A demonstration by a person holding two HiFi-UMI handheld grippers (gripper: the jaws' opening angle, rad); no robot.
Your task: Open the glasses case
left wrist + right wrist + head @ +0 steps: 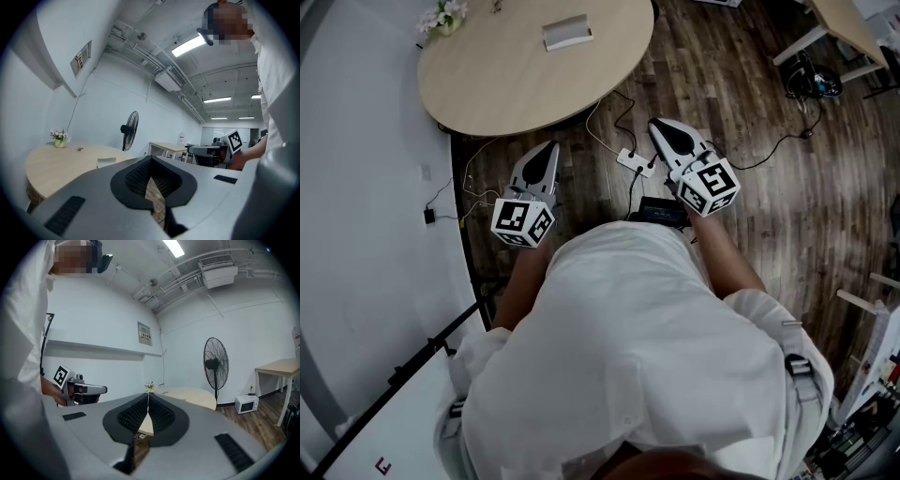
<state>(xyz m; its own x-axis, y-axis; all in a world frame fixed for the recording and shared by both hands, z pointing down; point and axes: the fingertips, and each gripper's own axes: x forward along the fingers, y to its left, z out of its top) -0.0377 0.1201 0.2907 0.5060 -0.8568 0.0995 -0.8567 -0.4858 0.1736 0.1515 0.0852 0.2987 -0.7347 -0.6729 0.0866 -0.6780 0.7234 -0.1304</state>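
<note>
**Yet to reach the glasses case**

Shows the glasses case (567, 32) lying flat on the far part of the round table (516, 84). Looks shut, though too small here to be sure. Sits alone on bare wood, with a small vase of flowers (442, 16) well off toward the table's left edge.

Finds the left tool (549, 148) and the right tool (658, 124) held side by side over the dark plank floor (750, 206). Places both just short of the table's near rim and well apart from the case. Reads both sets of jaws as pressed together at the tips, with nothing gripped between them.

Catches a power strip (635, 161) and loose cables on the floor between the tools, and a standing fan (213, 363) against the wall beyond.

Puts the task at its very outset, judging from this: approach not yet made, case untouched. Calls next for reaching forward over the table and parting the jaws. Then, most likely, steadying the base with one tool and lifting the lid with the other. Cannot tell from here which side carries the hinge; worth settling before any grip.
</note>
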